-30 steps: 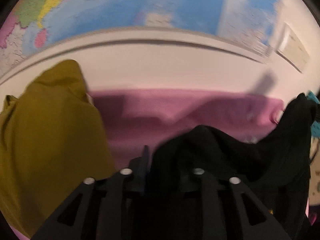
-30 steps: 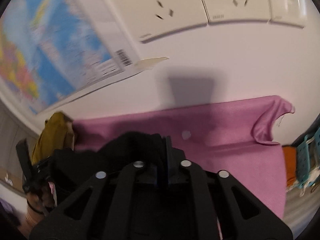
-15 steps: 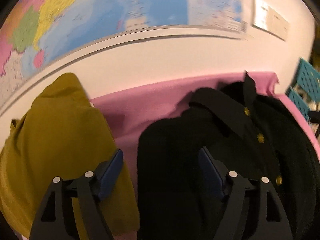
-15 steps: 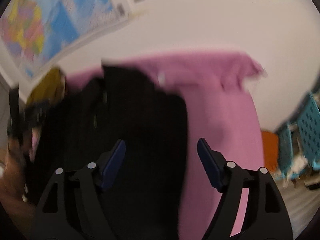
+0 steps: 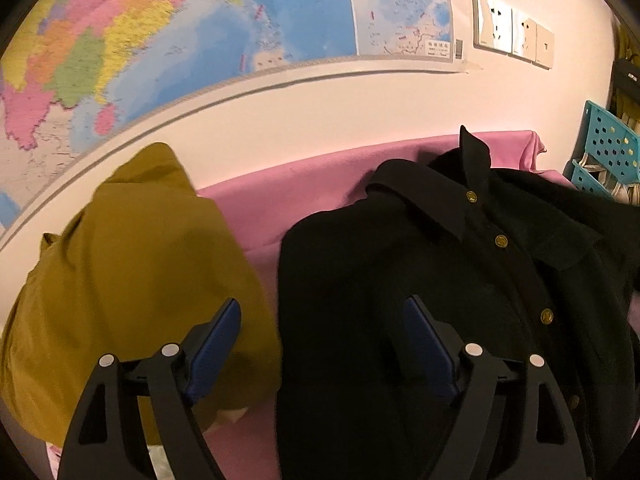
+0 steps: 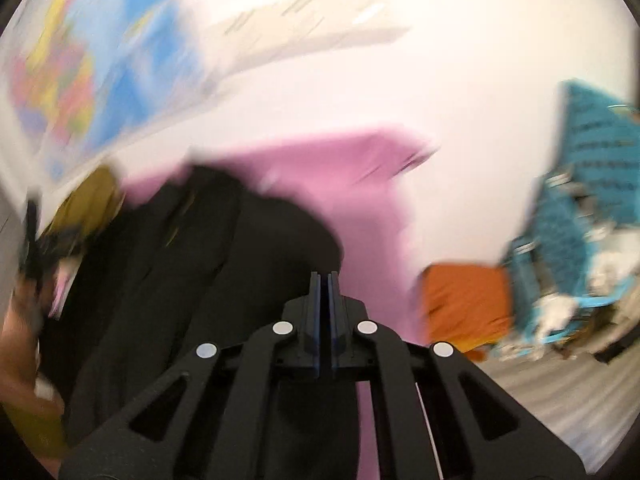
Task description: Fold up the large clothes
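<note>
Pink cloth [image 5: 280,196]: black shirt [image 5: 400,280] under spread left gripper [image 5: 320,332].

Warm, pinkish indoor light fills both fisheye views, bending straight lines toward dark rounded corners. The left wrist view is fairly sharp, though the black shirt [image 5: 460,280] swallows detail and the wall map [image 5: 200,40] softens at the rim. The right wrist view is heavily motion-blurred, its white wall [image 6: 440,92] washed out.
</note>
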